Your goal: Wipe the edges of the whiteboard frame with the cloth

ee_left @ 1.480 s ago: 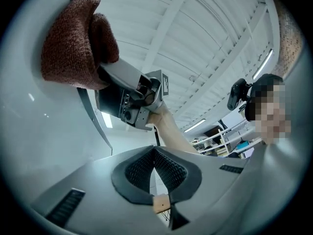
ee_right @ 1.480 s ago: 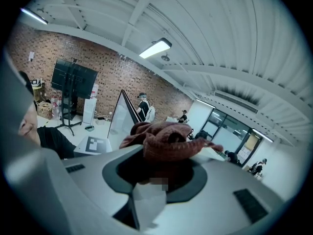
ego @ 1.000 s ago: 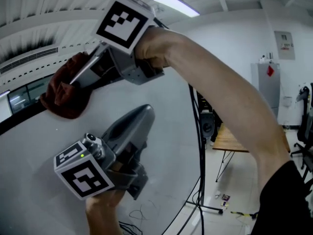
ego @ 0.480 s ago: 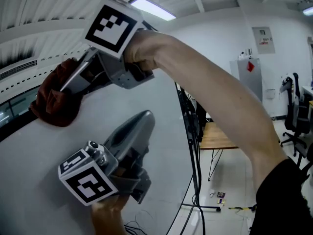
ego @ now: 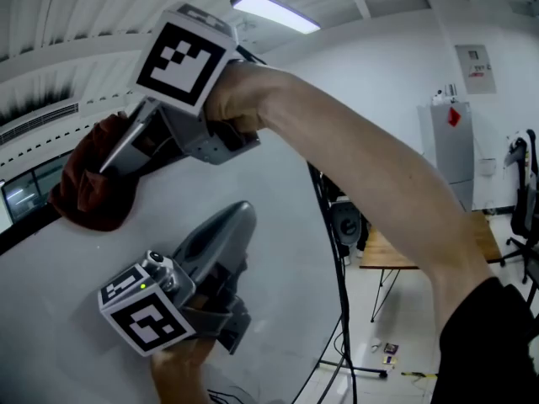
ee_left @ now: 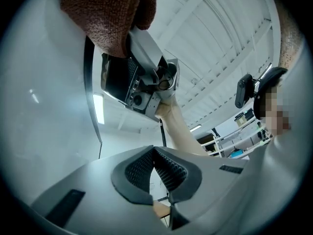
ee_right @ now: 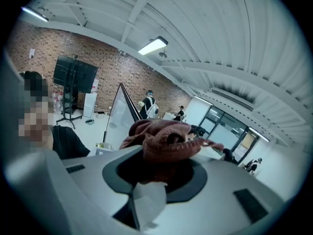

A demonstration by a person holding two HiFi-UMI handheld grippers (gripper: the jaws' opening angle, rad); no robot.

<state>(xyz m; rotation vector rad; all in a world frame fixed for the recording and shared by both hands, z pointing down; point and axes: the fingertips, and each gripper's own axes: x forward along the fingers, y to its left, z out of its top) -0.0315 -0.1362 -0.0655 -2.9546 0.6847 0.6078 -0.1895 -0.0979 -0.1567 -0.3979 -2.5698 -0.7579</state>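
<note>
Rust-brown terry cloth [ego: 88, 183] is bunched between the jaws of the right gripper [ego: 114, 160], which clamp it tight. It sits against the dark frame [ego: 18, 231] along the upper edge of the whiteboard [ego: 286, 217]. Most of the cloth bulges past the jaw tips and covers that stretch of frame. Lower down, the left gripper [ego: 242, 213] lies close to the white surface, jaws closed together with nothing between them, pointing up toward the right gripper.
</note>
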